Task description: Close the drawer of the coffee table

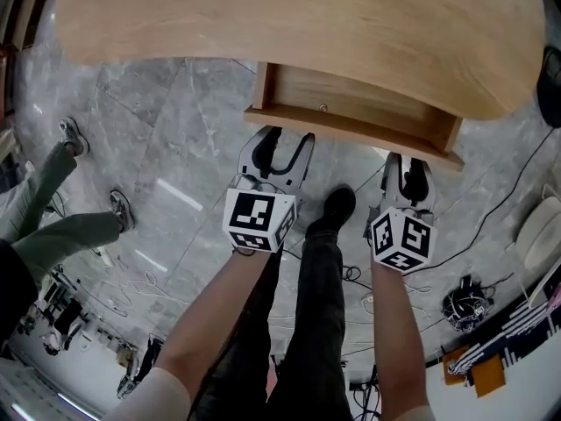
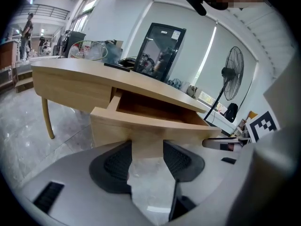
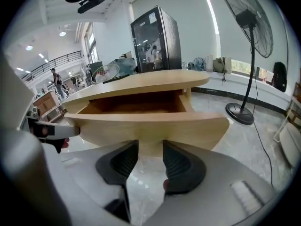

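Observation:
The wooden coffee table (image 1: 289, 16) fills the top of the head view, and its drawer (image 1: 351, 103) stands pulled out toward me, empty inside. My left gripper (image 1: 282, 143) is just short of the left part of the drawer front (image 2: 155, 126), jaws apart with nothing between them. My right gripper (image 1: 405, 167) is close before the right part of the drawer front (image 3: 146, 126), also open and empty. In each gripper view the front panel shows right beyond the dark pads (image 2: 115, 164) (image 3: 181, 166). Contact with the panel cannot be told.
My own leg and black shoe (image 1: 331, 210) stand between the two arms. Another person's legs in green trousers (image 1: 61, 235) are at the left. Cables (image 1: 465, 305) lie on the marble floor at the right. A standing fan (image 3: 244, 55) and a black cabinet (image 3: 155, 36) are behind the table.

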### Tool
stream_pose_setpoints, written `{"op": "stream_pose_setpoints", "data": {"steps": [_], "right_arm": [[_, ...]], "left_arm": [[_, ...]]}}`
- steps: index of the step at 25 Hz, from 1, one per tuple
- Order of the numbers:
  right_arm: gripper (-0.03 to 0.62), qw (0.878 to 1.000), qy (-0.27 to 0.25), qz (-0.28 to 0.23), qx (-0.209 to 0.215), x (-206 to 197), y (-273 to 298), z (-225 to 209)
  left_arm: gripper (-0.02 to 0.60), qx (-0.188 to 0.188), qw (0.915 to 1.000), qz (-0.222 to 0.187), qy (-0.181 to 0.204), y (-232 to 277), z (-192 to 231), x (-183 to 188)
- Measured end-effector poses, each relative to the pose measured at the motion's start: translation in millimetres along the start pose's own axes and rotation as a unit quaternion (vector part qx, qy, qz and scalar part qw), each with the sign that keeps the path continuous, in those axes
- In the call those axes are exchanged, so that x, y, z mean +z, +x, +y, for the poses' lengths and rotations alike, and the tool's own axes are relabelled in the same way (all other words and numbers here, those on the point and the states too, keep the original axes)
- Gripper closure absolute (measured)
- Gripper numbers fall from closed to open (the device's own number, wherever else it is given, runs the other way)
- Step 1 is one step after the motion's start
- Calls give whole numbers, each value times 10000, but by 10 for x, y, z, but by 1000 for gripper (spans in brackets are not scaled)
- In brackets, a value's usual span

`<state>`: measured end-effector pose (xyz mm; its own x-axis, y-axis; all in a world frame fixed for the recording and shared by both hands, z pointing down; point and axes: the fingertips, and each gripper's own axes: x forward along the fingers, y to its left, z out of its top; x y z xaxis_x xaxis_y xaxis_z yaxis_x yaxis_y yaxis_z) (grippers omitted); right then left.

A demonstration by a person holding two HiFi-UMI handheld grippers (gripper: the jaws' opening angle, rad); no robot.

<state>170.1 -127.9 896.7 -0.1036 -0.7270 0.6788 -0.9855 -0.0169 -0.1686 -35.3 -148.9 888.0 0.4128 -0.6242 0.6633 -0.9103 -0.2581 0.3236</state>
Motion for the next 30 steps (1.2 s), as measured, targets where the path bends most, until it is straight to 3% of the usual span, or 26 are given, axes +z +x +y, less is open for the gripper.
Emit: {"op": "stream_pose_setpoints", "data": {"steps": [7, 16, 24, 30], "right_arm": [[422, 9985, -521, -194, -30, 143, 148, -43], [424, 9936, -1108, -75, 184, 326, 346, -50], [425, 9834, -1804, -46, 171, 436, 477, -74], [425, 9729, -2304, -88, 185, 469, 543, -79]], "left_arm": [[370, 3, 9993, -130, 340, 149, -4, 144], [355, -146, 9973, -177, 701, 338, 6, 361], [305, -181, 9962, -231, 815, 481, -36, 491], [298, -20, 9911, -260, 1302, 561, -19, 519]]}}
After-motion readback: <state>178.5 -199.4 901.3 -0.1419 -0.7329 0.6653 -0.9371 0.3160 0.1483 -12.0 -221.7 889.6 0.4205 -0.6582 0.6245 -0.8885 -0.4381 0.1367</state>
